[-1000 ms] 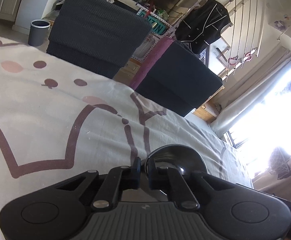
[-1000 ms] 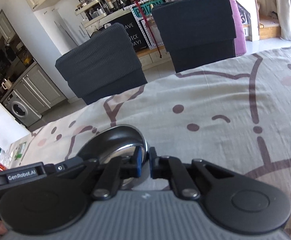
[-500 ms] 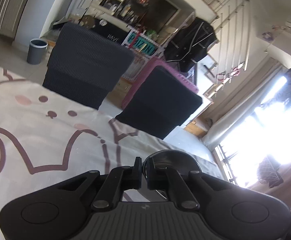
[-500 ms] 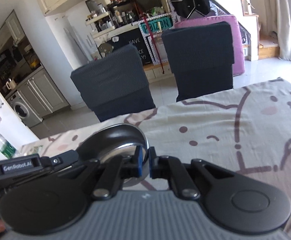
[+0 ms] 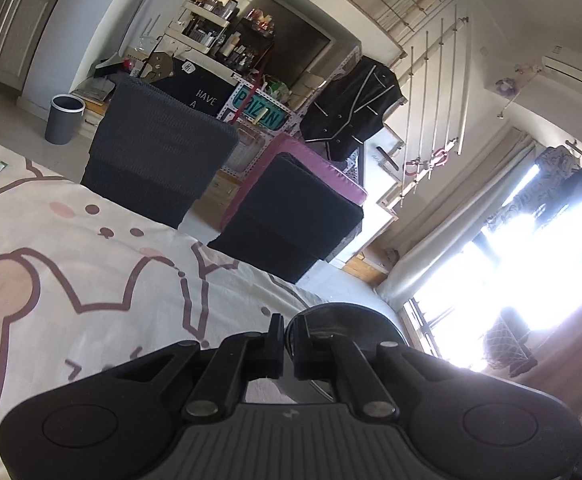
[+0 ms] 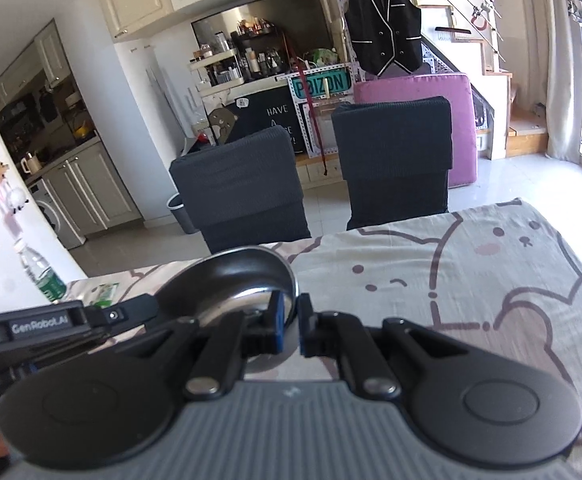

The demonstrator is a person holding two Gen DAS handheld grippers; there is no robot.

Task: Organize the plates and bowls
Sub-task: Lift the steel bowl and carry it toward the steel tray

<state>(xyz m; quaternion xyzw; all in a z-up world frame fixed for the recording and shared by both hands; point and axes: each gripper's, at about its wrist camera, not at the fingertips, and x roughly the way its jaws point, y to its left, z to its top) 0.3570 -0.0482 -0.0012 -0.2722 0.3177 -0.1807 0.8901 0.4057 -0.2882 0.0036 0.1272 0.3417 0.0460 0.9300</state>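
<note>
Both tongs pinch the same shiny steel bowl (image 6: 243,280) by its rim: the right gripper (image 6: 289,322) nips the near edge with blue-padded jaws nearly together, and the left gripper (image 5: 287,340) clamps the opposite edge. The bowl hangs above the cream cartoon-printed tablecloth (image 6: 471,280) (its underside is hidden). Two dark fabric-covered chairs (image 6: 391,160) stand beyond.
</note>
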